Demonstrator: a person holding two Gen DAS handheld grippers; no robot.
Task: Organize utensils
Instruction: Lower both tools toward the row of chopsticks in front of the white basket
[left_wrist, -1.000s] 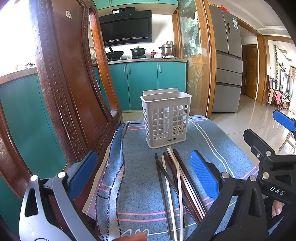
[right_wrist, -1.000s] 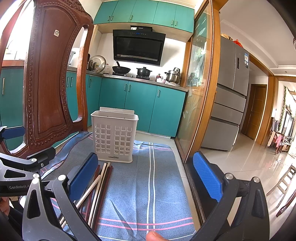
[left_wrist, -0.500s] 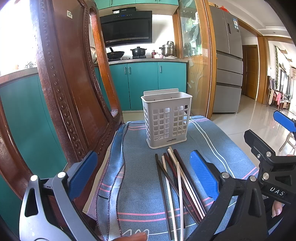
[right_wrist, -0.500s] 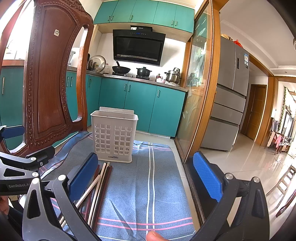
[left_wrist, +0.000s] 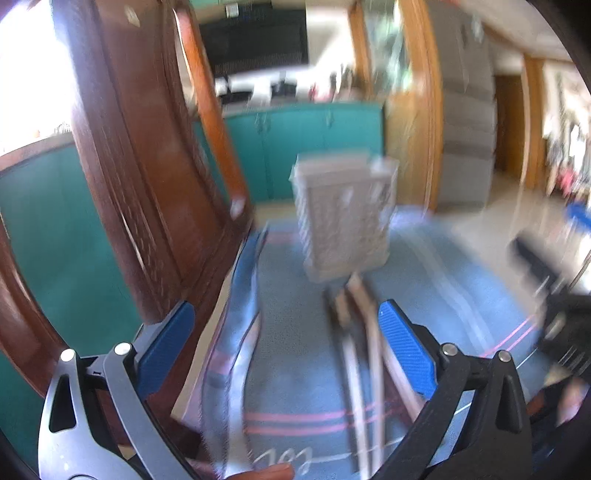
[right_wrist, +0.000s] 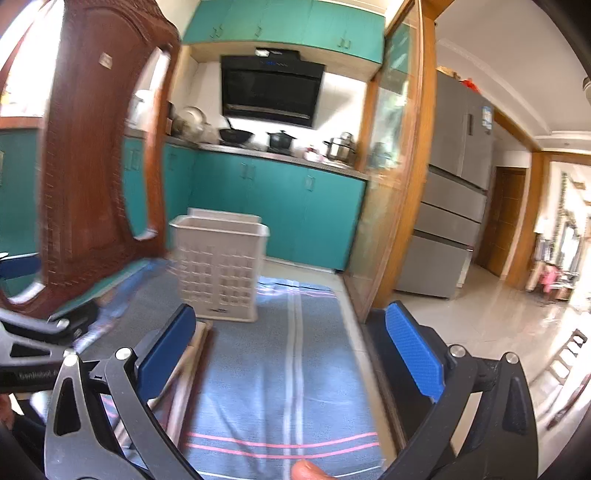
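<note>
Left wrist view shows the left gripper (left_wrist: 284, 345) gaping wide and empty, low over the cloth (left_wrist: 295, 332), with the chopsticks (left_wrist: 364, 332) lying loose by its right pad just before the basket (left_wrist: 345, 218); centre one stick between the pads before closing. The right gripper (right_wrist: 291, 349) is likewise spread and empty. Both views have gone blurred since half a second ago, and the chopsticks now sit nearer the left gripper.

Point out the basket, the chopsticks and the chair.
basket (right_wrist: 218, 273), right wrist view, front wall.
chopsticks (left_wrist: 356, 354), left wrist view, middle of the bundle.
chair (right_wrist: 92, 166), right wrist view, carved back panel.
</note>
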